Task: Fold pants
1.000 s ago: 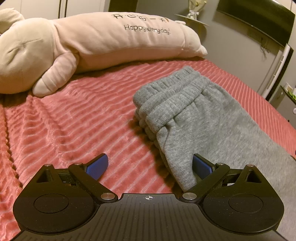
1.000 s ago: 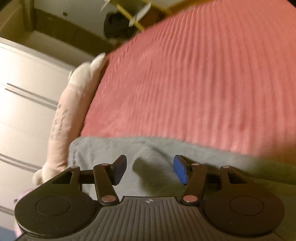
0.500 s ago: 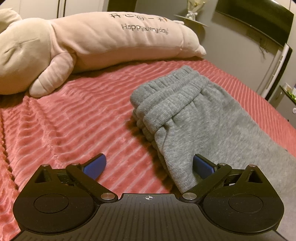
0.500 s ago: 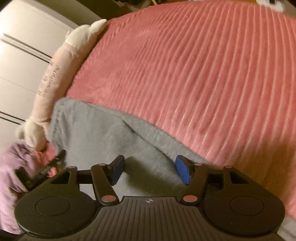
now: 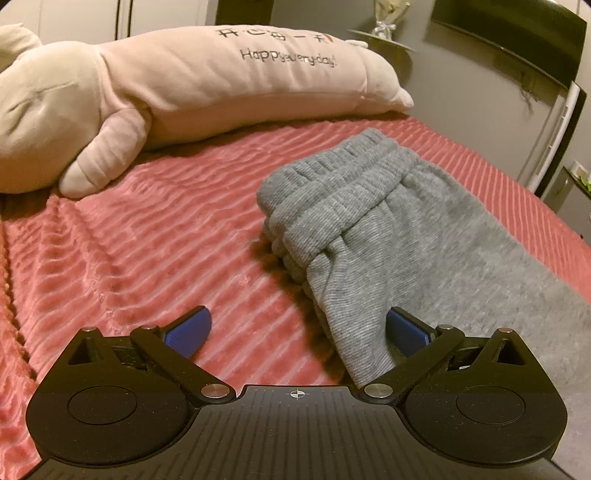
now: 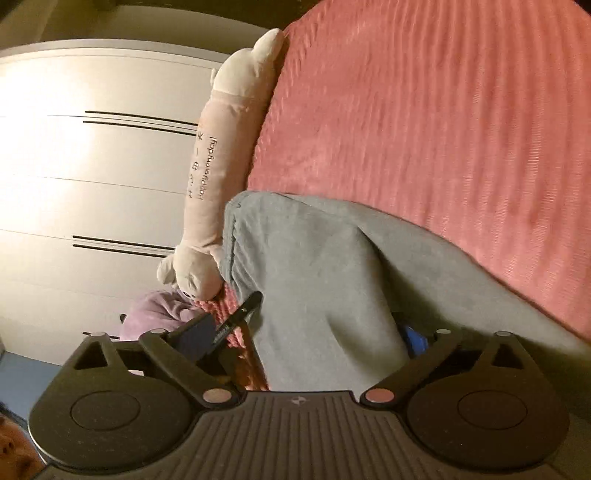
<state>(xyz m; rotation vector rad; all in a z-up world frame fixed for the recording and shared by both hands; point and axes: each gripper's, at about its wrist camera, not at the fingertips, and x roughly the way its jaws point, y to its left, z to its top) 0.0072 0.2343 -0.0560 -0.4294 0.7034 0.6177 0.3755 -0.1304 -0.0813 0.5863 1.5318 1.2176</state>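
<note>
Grey sweatpants (image 5: 388,221) lie folded lengthwise on the pink ribbed bedspread (image 5: 147,229), with the elastic waistband toward the plush pillow. My left gripper (image 5: 297,328) is open wide at the near edge of the waist end. The fabric edge lies between its blue pads and only the right pad is against it. In the right wrist view the pants (image 6: 332,266) run away from the camera. My right gripper (image 6: 304,336) is opening wide, with a hump of grey fabric between its fingers and the left pad standing off it. The left gripper's black finger (image 6: 240,314) shows beside the waistband.
A long pale pink plush pillow (image 5: 207,77) lies along the far side of the bed. White wardrobe doors (image 6: 92,166) stand behind it. A person's purple sleeve (image 6: 155,310) is near the pillow's end. A dark screen (image 5: 517,33) hangs on the grey wall.
The right gripper's jaws have spread from half open to wide, and its view has swung toward the wardrobe and pillow. The left gripper has stayed in place, open.
</note>
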